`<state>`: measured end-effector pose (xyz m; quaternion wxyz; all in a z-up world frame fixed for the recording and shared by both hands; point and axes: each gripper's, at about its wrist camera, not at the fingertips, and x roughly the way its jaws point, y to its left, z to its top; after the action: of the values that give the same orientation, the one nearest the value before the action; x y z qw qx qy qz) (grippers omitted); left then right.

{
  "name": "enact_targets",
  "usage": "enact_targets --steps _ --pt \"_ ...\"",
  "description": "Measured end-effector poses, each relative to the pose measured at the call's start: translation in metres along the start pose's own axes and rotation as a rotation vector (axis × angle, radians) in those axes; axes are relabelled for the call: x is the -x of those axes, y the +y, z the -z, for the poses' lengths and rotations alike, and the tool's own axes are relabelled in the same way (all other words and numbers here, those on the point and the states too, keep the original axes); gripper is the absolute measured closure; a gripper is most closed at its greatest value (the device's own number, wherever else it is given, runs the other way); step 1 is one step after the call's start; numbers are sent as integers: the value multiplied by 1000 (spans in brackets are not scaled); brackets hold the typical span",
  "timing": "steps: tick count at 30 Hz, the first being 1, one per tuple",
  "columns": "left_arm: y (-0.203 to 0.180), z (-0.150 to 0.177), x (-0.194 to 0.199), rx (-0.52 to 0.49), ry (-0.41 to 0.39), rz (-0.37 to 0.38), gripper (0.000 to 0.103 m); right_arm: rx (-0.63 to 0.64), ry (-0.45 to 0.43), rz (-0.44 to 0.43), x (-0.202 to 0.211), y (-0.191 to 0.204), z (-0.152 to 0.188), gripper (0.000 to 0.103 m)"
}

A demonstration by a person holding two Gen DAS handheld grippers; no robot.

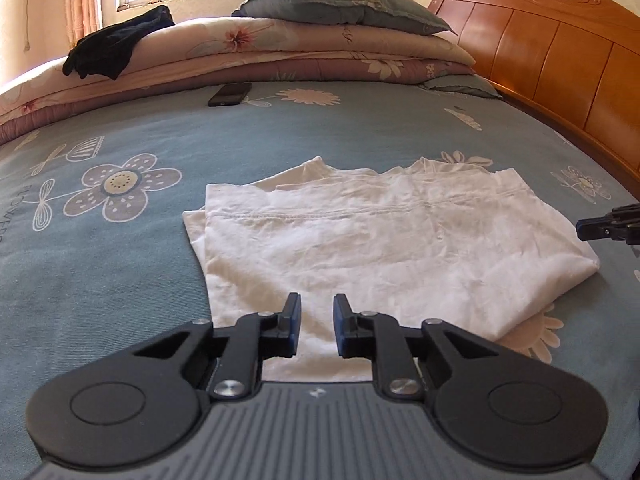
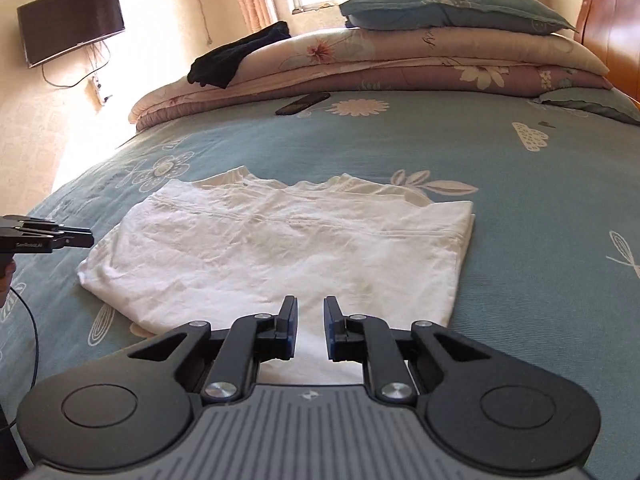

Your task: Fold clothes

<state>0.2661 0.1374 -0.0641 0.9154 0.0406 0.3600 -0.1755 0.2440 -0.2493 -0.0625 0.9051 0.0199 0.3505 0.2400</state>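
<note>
White shirt [image 1: 360,248] lies folded on bedspread [image 1: 120,280]; left hand-held gripper [image 1: 317,326] and right hand-held gripper [image 2: 311,328] slightly parted, empty.

Folded shirt [image 1: 360,240] frame centre on bed [image 1: 120,280]; phone [image 1: 230,94] behind it; quilt stack [image 1: 280,52] upper frame, pillow [image 1: 344,6] on top.

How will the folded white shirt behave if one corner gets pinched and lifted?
The white shirt is thin wrinkled cloth, so it would probably sag limply. Its stacked layers, visible at the edge, would likely peel apart and unfold. It lies flat on the blue bedsheet; pushing would probably bunch it rather than slide it whole.
</note>
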Motion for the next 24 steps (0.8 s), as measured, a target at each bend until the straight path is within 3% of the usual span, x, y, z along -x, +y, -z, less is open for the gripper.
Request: enact_targets --steps 5,9,12,15,19,24 --pt "8 25 -21 31 69 -27 85 56 80 10 -30 16 20 86" --pt "33 45 -1 87 63 -27 84 8 81 14 -15 -1 38 86" --pt "31 42 10 71 62 -43 84 -29 69 32 -3 -6 38 85" --pt "11 27 16 12 20 -38 82 -38 25 14 4 -2 27 81" --pt "-39 4 1 -96 -31 85 77 -40 1 -62 -14 21 11 76" --pt "-74 4 -37 -146 37 142 76 -78 61 -109 -48 36 11 76"
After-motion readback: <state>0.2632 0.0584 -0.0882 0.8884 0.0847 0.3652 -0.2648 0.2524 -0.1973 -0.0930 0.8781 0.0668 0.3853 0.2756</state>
